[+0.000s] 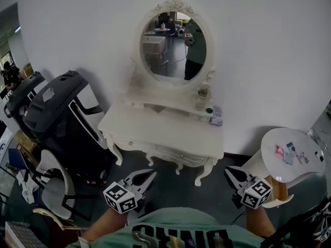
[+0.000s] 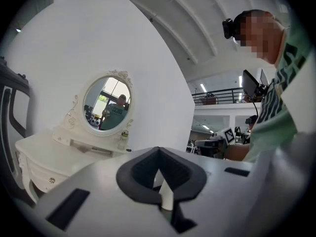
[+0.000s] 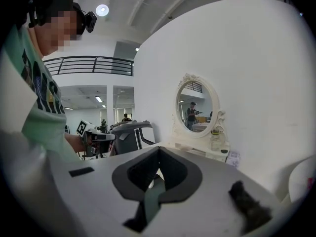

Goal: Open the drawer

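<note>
A white dressing table (image 1: 155, 127) with an oval mirror (image 1: 174, 45) stands against the wall. Its drawer fronts (image 1: 173, 153) with small knobs look shut. My left gripper (image 1: 150, 175) hangs in front of the table, lower left, jaws together and empty. My right gripper (image 1: 231, 173) is at the lower right, also shut and empty, short of the table's right leg. In the left gripper view the table (image 2: 44, 157) lies to the left beyond the closed jaws (image 2: 159, 151). In the right gripper view the table (image 3: 200, 149) lies to the right of the closed jaws (image 3: 159, 151).
A big black case (image 1: 59, 120) leans beside the table's left end. A round white side table (image 1: 292, 151) with small items stands at the right. A bottle (image 1: 202, 94) and a small box (image 1: 216, 116) sit on the dressing table's right end. Clutter fills the lower left floor.
</note>
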Demonstrator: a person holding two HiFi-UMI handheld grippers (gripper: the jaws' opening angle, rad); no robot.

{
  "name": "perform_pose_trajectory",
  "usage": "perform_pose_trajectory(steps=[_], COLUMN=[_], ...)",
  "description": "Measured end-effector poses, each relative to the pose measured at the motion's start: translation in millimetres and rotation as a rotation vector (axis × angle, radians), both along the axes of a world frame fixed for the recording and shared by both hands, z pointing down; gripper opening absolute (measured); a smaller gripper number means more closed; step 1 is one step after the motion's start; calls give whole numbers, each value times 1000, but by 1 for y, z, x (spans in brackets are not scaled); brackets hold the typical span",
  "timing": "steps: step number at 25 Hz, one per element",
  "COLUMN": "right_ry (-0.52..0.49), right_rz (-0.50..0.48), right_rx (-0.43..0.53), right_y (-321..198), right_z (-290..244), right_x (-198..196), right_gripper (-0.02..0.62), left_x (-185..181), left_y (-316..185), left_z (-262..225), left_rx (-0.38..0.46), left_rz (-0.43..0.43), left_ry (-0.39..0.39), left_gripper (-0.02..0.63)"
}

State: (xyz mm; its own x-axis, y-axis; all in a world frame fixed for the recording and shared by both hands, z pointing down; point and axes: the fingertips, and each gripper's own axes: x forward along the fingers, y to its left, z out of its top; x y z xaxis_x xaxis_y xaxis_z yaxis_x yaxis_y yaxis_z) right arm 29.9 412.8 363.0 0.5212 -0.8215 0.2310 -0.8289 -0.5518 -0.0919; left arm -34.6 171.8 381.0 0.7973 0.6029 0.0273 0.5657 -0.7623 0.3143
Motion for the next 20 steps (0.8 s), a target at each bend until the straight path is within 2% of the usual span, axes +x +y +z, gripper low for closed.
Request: perform_pose_trajectory(steps=[7, 12, 16, 20], right_ry=[21, 41, 32, 14], right_rz=[-42, -57, -145, -233], right_rx=[-24, -23, -30, -49], right_y=[-89, -163, -226, -278], right_z=[-10, -30, -25, -15], right_x=[66, 118, 147, 171], right_gripper=[9, 9, 9, 9], left_x=[66, 109, 128, 132], left_y=[-79, -154, -208, -248], left_z=[0, -6, -1, 10], left_rx=[-78, -81, -79, -86], left_rz=[-20, -49, -121, -208], left_ry=[27, 55, 53, 34], left_gripper=[8, 8, 8, 8])
